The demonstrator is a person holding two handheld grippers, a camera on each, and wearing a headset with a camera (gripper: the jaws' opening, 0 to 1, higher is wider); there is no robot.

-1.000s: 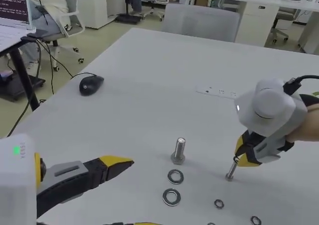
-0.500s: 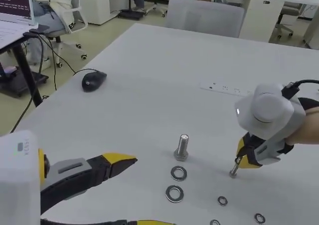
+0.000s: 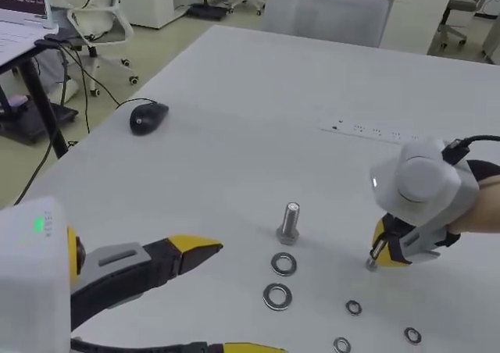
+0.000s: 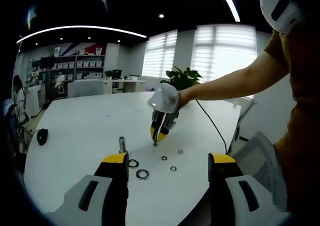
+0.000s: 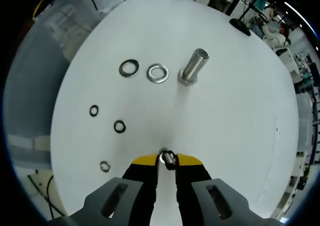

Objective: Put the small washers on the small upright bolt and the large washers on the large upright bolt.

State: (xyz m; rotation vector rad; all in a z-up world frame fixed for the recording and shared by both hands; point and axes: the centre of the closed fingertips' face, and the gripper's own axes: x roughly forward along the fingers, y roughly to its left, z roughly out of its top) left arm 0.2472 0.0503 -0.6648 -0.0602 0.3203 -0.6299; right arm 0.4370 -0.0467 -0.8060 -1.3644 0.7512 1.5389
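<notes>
No washer is on a bolt yet, as far as can be seen. The two large washers [image 3: 283, 264] [image 3: 277, 297] lie flat on the counter [image 3: 234, 111] just beside the large upright bolt [image 3: 290, 222]. Three small washers [image 5: 94, 110] [image 5: 119, 126] [image 5: 104, 166] lie loose nearer the person. The right claw [image 3: 380, 250] is closed on the small bolt [image 5: 169, 159], which seems to stand on the counter, well apart from the large one. The left claw [image 4: 168, 161] hangs empty with its jaws wide apart, short of the large washers.

All five washers are left to do. The main obstacle is the right claw itself (it covers the small bolt's top, so nothing can slip over it). Farther off, a computer mouse [image 3: 147, 117] and a power strip [image 3: 367, 130] sit clear of the work.
</notes>
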